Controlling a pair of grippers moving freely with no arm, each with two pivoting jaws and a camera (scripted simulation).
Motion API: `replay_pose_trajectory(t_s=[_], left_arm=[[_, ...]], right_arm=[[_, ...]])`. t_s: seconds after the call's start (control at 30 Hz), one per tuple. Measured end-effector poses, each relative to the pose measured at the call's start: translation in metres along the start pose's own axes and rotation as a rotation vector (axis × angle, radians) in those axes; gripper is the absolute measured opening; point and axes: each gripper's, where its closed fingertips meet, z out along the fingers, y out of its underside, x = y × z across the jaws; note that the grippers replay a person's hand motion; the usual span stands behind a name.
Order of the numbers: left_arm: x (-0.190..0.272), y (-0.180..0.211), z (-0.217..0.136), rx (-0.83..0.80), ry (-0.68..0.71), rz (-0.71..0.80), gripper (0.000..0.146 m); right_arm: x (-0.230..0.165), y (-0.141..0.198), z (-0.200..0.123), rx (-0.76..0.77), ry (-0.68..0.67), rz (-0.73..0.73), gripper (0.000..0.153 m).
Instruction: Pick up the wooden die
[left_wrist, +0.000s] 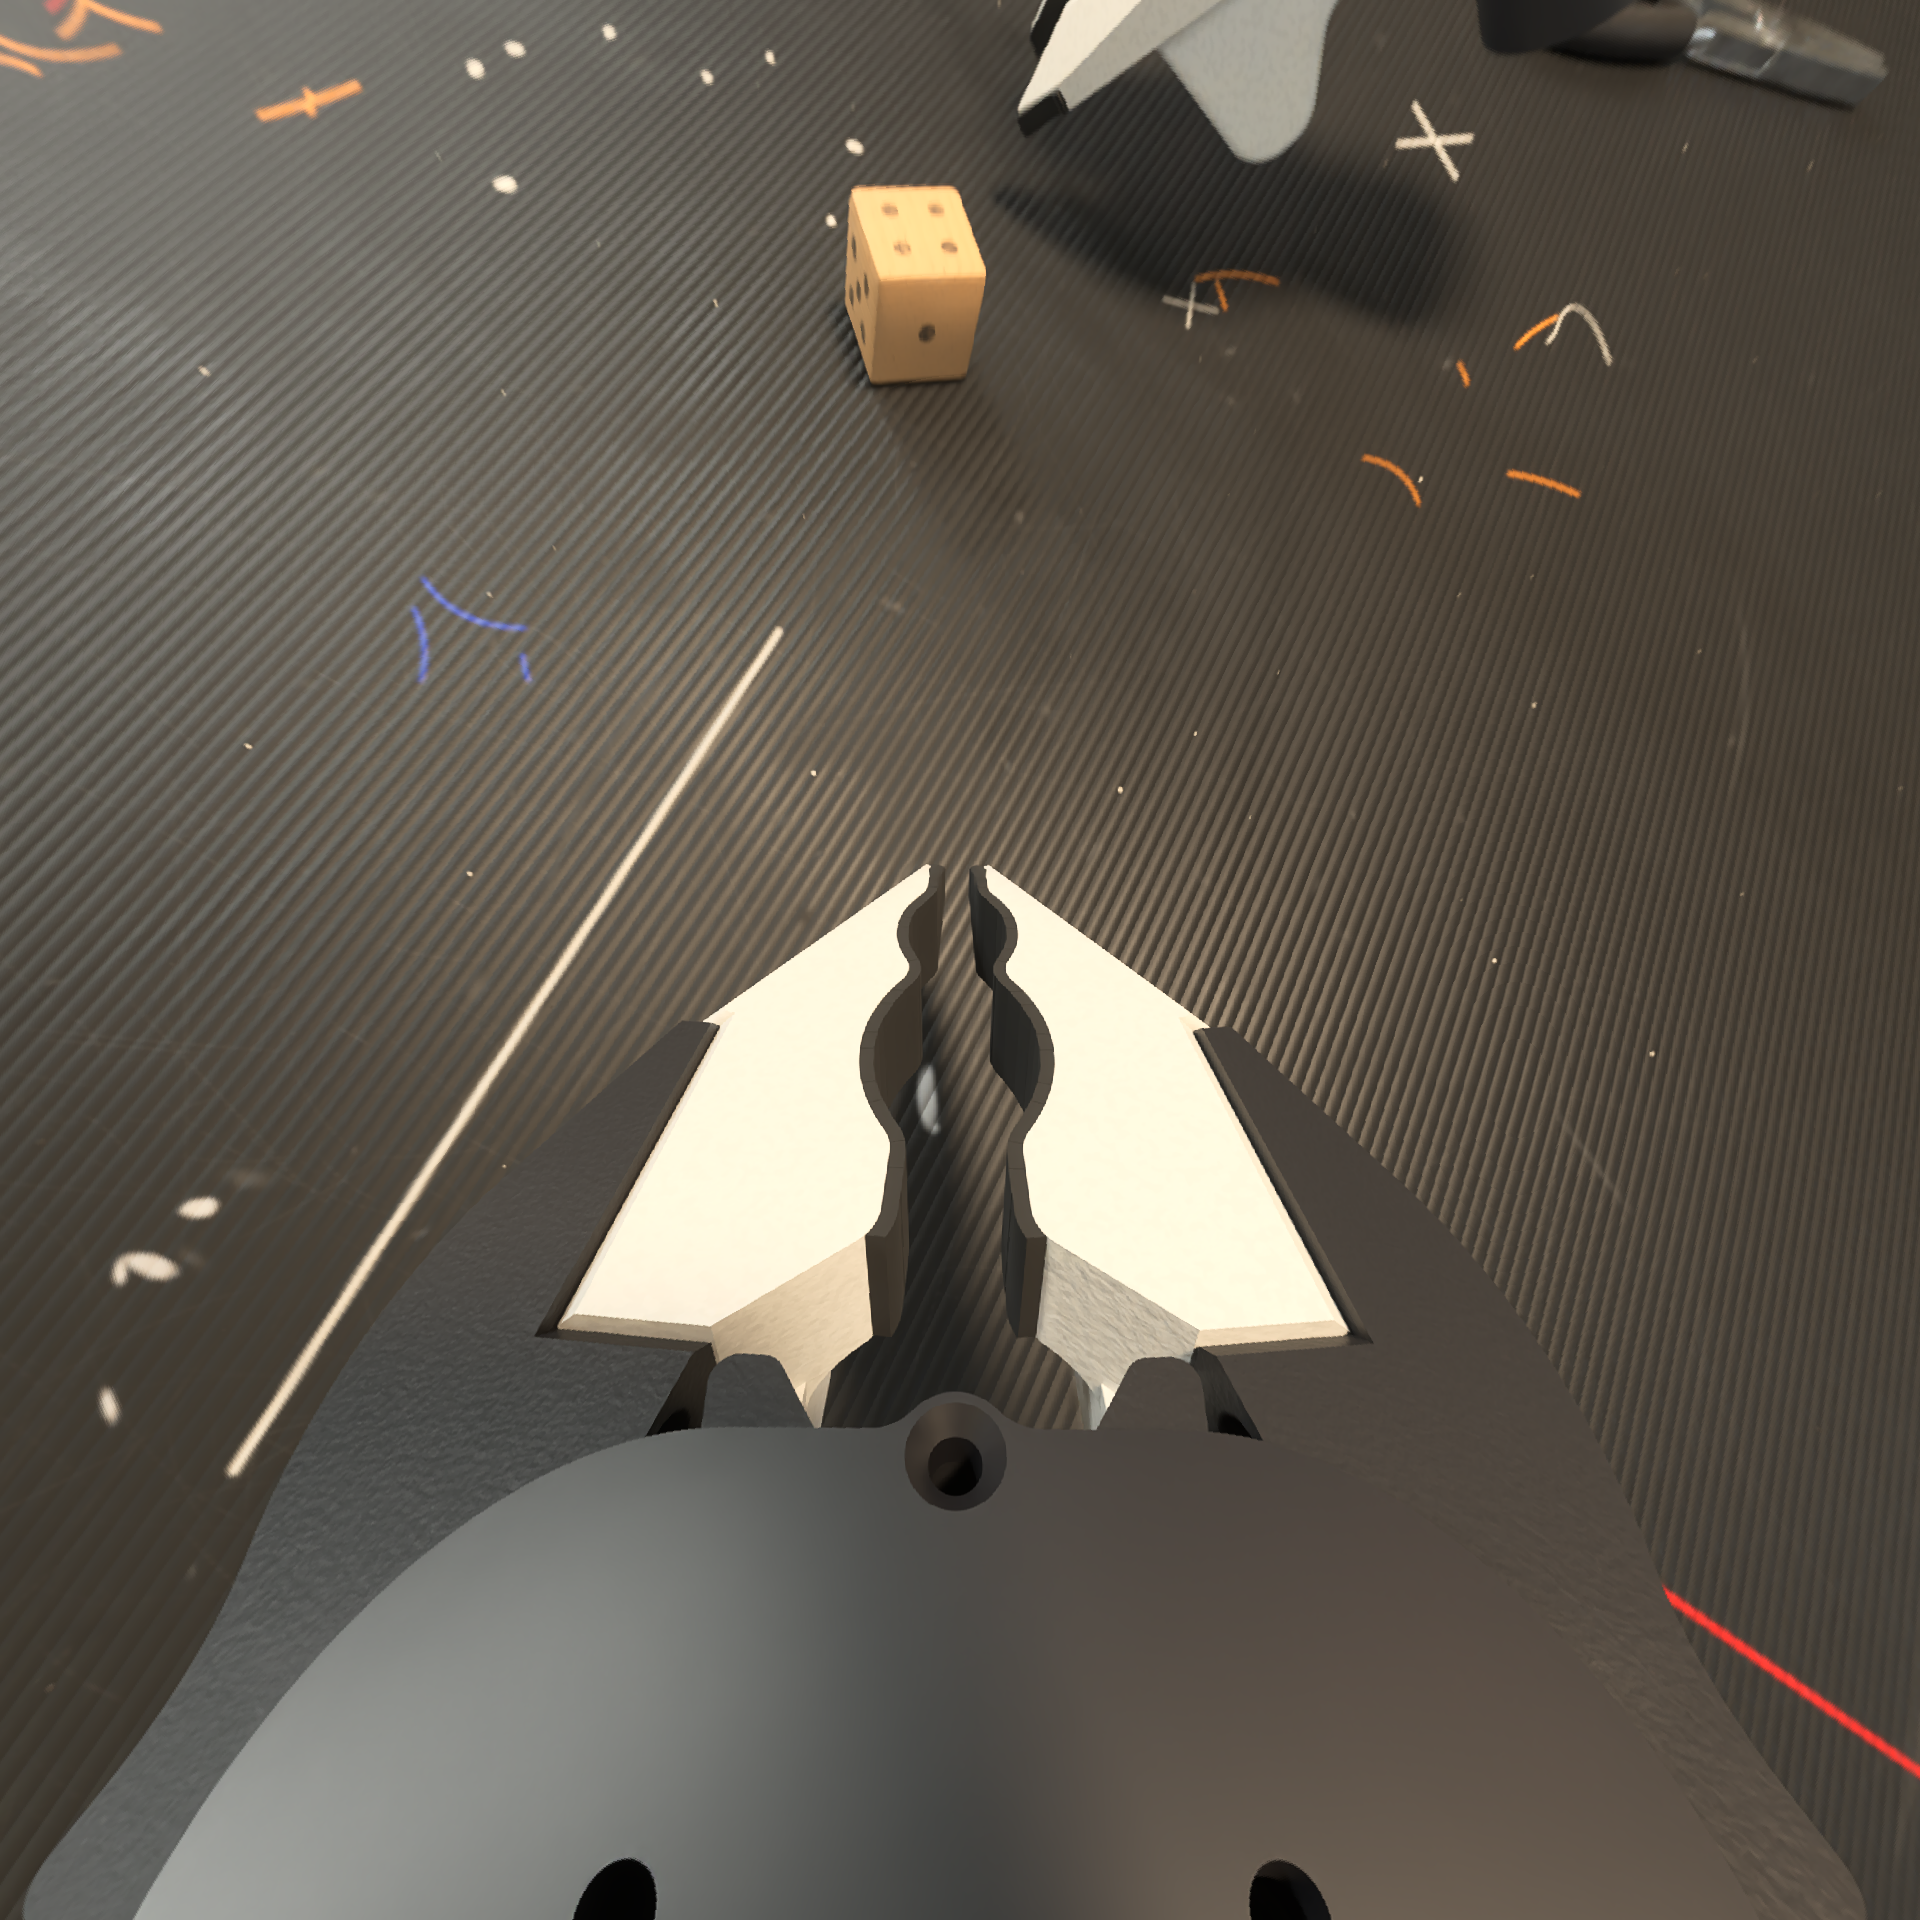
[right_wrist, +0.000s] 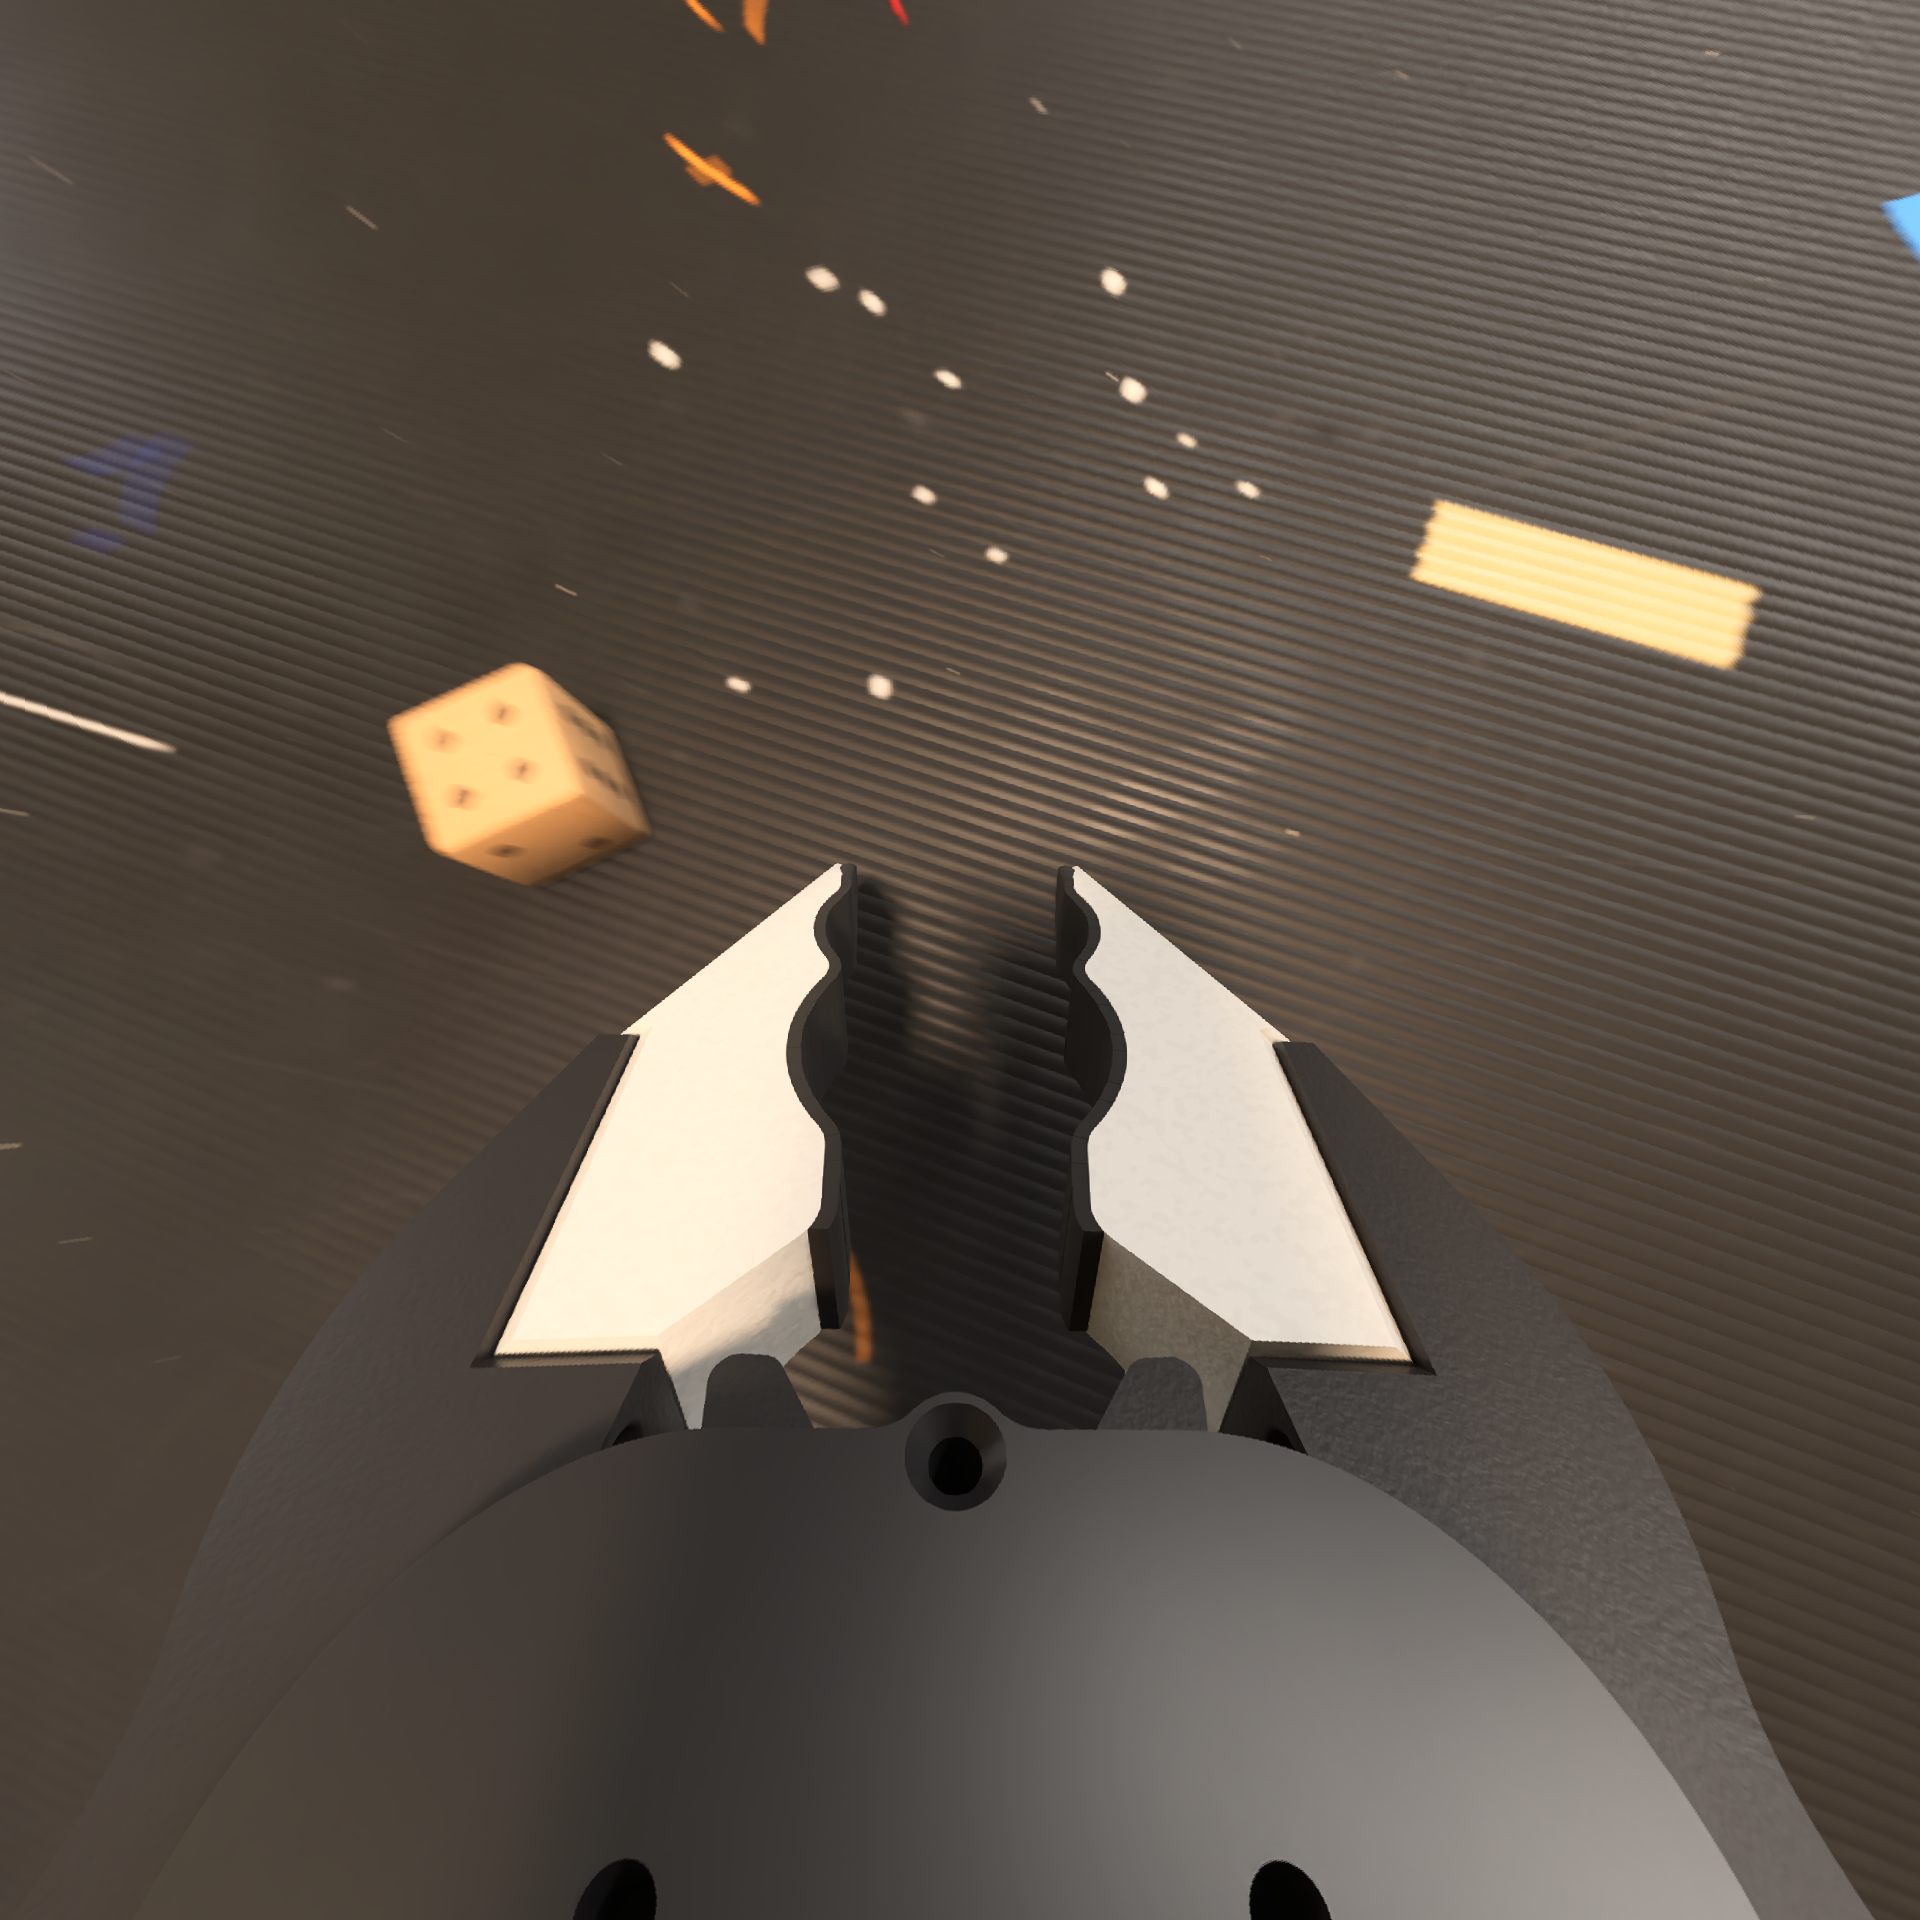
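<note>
The wooden die (left_wrist: 914, 283) is a light tan cube with dark pips, lying on the dark ribbed mat. In the left wrist view it lies far ahead of my left gripper (left_wrist: 956, 878), whose jaws are almost together with nothing between them. In the right wrist view the die (right_wrist: 516, 774) lies just ahead and to the left of my right gripper (right_wrist: 956, 878), outside its jaws. The right gripper is open and empty, low over the mat. The right gripper also shows in the left wrist view (left_wrist: 1174, 73), hovering beyond and to the right of the die.
The mat (left_wrist: 1351, 831) bears chalk-like marks: orange strokes, white dots and crosses, a long white line (left_wrist: 509, 1049), blue arcs, a red line (left_wrist: 1797, 1704). A yellow striped patch (right_wrist: 1584, 594) and a blue shape (right_wrist: 1907, 234) lie to the right in the right wrist view.
</note>
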Motion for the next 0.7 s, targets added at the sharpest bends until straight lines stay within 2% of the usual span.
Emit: replay_pose_trajectory(t_s=[0.07,0.1,0.13,0.17,0.23,0.27,0.3,0.33,0.43,0.47,0.53,0.57,0.63,0.7], left_arm=[[0.000,-0.007,-0.006,0.032,0.000,-0.001,0.005],[0.001,-0.014,-0.010,0.062,0.007,0.001,0.005],[0.004,-0.022,-0.016,0.108,0.026,0.005,0.006],[0.007,-0.033,-0.024,0.167,0.052,0.003,0.009],[0.012,-0.056,-0.043,0.308,0.114,-0.038,0.016],[0.012,-0.065,-0.052,0.365,0.142,-0.070,0.018],[0.010,-0.070,-0.060,0.400,0.160,-0.101,0.020],[0.005,-0.071,-0.065,0.410,0.160,-0.127,0.022],[-0.018,-0.053,-0.073,0.365,0.059,-0.148,0.024],[-0.024,-0.045,-0.074,0.351,0.021,-0.148,0.024],[-0.032,-0.032,-0.077,0.331,-0.013,-0.156,0.024],[-0.033,-0.027,-0.077,0.320,-0.014,-0.162,0.024],[-0.034,-0.022,-0.076,0.307,-0.011,-0.169,0.024],[-0.033,-0.021,-0.074,0.303,-0.004,-0.162,0.024]], right_arm=[[-0.021,-0.013,-0.009,0.066,-0.123,0.072,0.038],[-0.038,-0.024,-0.018,0.125,-0.226,0.125,0.037],[-0.060,-0.042,-0.032,0.211,-0.386,0.191,0.027],[-0.084,-0.061,-0.051,0.316,-0.567,0.278,0.008],[-0.128,-0.091,-0.087,0.481,-0.938,0.414,0.001],[-0.143,-0.096,-0.091,0.481,-1.014,0.431,0.001],[-0.152,-0.096,-0.086,0.453,-0.993,0.423,0.001],[-0.154,-0.091,-0.076,0.413,-0.900,0.384,0.001],[-0.129,-0.062,-0.040,0.257,-0.484,0.145,0.002],[-0.114,-0.051,-0.033,0.201,-0.362,0.065,0.006],[-0.089,-0.027,-0.023,0.063,-0.176,-0.087,0.027],[-0.082,-0.017,-0.019,-0.012,-0.131,-0.166,0.033],[-0.075,-0.004,-0.012,-0.157,-0.067,-0.320,0.036],[-0.081,-0.008,-0.008,-0.239,-0.072,-0.411,0.035]])
